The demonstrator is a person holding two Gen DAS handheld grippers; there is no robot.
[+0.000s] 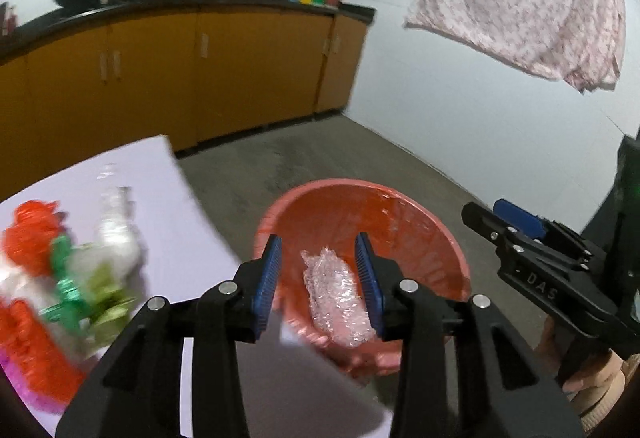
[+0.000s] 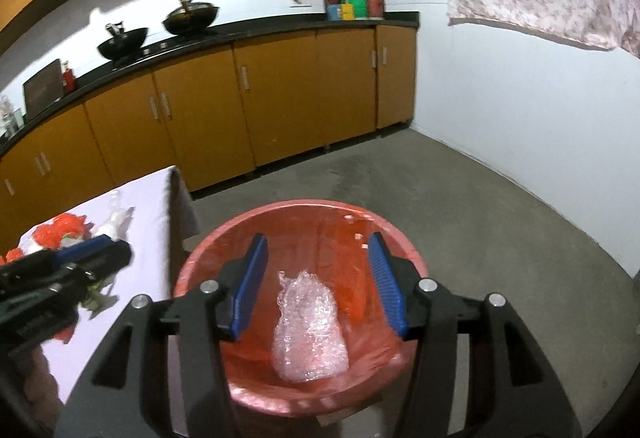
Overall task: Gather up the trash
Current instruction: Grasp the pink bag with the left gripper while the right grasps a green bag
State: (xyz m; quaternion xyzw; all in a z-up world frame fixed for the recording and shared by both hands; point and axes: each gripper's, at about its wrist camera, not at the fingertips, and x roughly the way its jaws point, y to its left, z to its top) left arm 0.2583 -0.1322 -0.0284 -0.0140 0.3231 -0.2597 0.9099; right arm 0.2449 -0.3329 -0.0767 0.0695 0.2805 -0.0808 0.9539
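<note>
Grey concrete floor, orange cabinets behind. Your left gripper hangs over the round red plastic bin lined with a red bag; its blue-padded fingers stand apart, empty. Your right gripper is likewise spread and empty above that bin. A crumpled clear plastic wrap lies inside at the bottom. Left of the bin, the white counter carries blurred orange, green and white scraps. "DAS" reads on the right gripper's body in the left view.

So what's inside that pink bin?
The bin has an orange liner and one wad of clear bubble wrap lying in it. Whatever lies beneath the wad is hidden.
</note>
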